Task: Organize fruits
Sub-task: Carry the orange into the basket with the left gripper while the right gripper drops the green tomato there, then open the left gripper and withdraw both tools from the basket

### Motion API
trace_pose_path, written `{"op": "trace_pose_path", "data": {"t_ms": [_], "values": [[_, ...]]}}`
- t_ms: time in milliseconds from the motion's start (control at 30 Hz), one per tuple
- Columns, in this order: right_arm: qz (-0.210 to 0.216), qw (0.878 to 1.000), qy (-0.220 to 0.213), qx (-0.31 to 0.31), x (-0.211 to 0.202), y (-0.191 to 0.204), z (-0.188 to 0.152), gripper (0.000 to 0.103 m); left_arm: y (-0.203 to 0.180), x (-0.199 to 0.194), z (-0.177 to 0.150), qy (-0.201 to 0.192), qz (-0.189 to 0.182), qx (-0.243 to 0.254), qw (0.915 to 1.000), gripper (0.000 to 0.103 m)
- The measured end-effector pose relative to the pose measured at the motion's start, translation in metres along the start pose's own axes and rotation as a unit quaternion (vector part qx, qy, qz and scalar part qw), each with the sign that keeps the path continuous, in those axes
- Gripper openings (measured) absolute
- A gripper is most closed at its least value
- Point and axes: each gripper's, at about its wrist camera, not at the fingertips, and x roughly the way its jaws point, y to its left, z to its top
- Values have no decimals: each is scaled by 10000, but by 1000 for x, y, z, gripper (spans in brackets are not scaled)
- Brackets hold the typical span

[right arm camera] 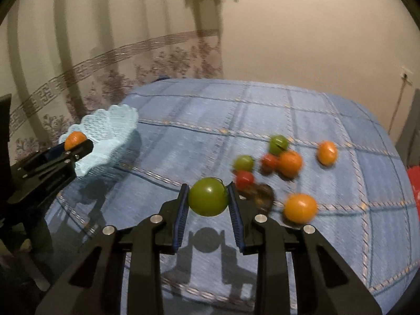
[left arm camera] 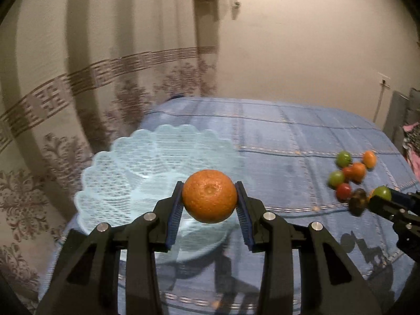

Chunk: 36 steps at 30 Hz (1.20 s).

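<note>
Blue checked cloth (right arm camera: 262,110) before patterned curtain (left arm camera: 78,92); left tongs (left arm camera: 209,197) clasp orange (left arm camera: 209,195), right tongs (right arm camera: 208,197) green fruit (right arm camera: 208,196).

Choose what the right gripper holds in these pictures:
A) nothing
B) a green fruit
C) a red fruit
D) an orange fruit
B: in the right wrist view, the right gripper is shut on a green fruit between its blue pads, while the left gripper holds the orange at the basket.
</note>
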Motion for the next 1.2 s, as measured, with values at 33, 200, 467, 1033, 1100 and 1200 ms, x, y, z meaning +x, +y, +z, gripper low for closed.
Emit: {"op": "trace_pose_path", "data": {"t_ms": [33,200,467,1033,1100,1200], "values": [[62,10000,-3,-56,2,8,4,30,8,1,0,9,50,-64,10000,40],[335,9989,-44,-314,13,42,23,30,34,5,1,113,134,-331,9993,41],[726,9952,-58,-654,29,92,44,30,64,-3,4,-103,343,-616,9975,75],[1102,9914,7,-709,58,126,56,59,93,-6,8,-192,623,-963,9932,88],[1079,9921,41,-637,59,121,54,59,93,-4,9,-188,623,-955,9933,90],[1036,9933,65,-498,59,113,52,59,92,-3,9,-198,628,-948,9933,93]]}}
